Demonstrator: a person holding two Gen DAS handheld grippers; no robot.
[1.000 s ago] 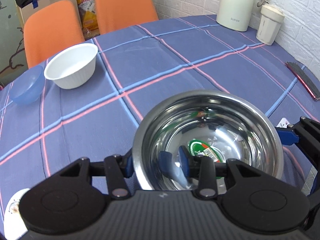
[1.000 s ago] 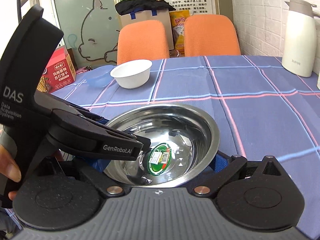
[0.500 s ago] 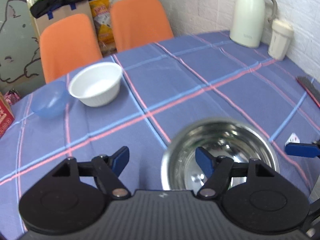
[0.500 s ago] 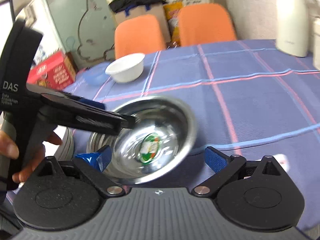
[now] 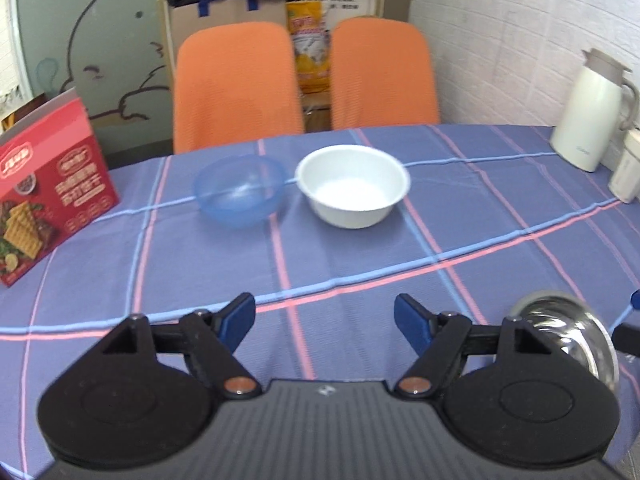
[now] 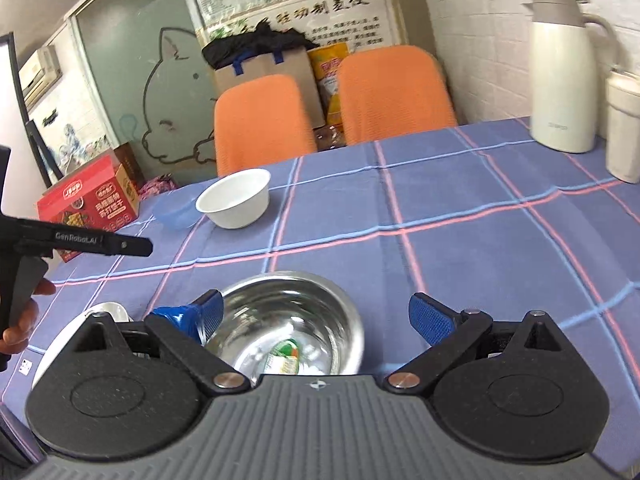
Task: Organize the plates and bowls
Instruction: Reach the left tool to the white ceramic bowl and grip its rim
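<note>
Beyond the released shiny steel bowl [image 6: 288, 320], the left gripper [image 5: 324, 316], jaws just opened and empty, should line up squarely on the far white round bowl [image 5: 354, 186], while the right gripper [image 6: 316, 320] stays wide.

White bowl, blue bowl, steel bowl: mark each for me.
white bowl [image 5: 352, 196]: left wrist view, inner floor
blue bowl [image 5: 240, 192]: left wrist view, inside wall
steel bowl [image 6: 296, 312]: right wrist view, inner wall
</note>
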